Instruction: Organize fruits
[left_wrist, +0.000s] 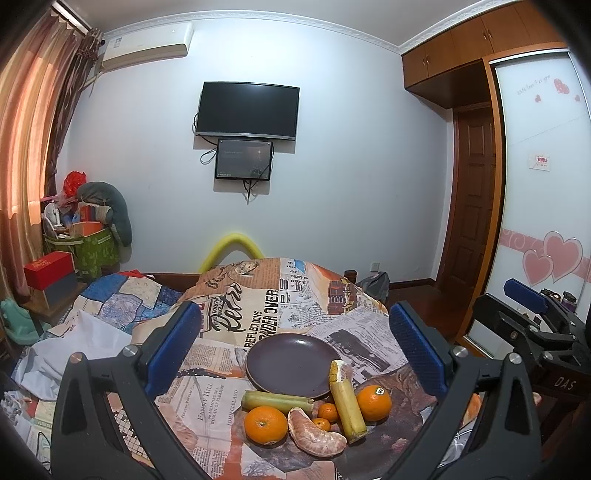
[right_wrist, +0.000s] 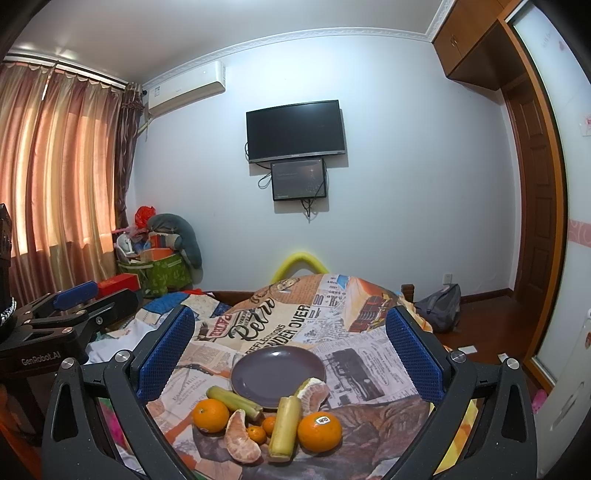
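A dark purple plate (left_wrist: 288, 358) (right_wrist: 277, 369) sits bare on a round table with a newspaper-print cloth (left_wrist: 258, 317). In front of it lie two oranges (left_wrist: 265, 424) (left_wrist: 373, 402), two small mandarins (left_wrist: 328, 411), two peeled pomelo segments (left_wrist: 314, 432) (right_wrist: 314, 395) and two yellow-green cane sticks (left_wrist: 347, 410) (left_wrist: 277, 400). One cane stick and one pomelo segment lean on the plate's rim. My left gripper (left_wrist: 295, 343) is open and empty above the plate. My right gripper (right_wrist: 291, 350) is open and empty, also behind the fruit.
A bed with patchwork covers (left_wrist: 110, 306) lies left of the table. Boxes and a green bag (left_wrist: 92, 251) stand in the far left corner. A wardrobe (left_wrist: 546, 184) and door are on the right. A grey backpack (right_wrist: 439, 306) lies on the floor.
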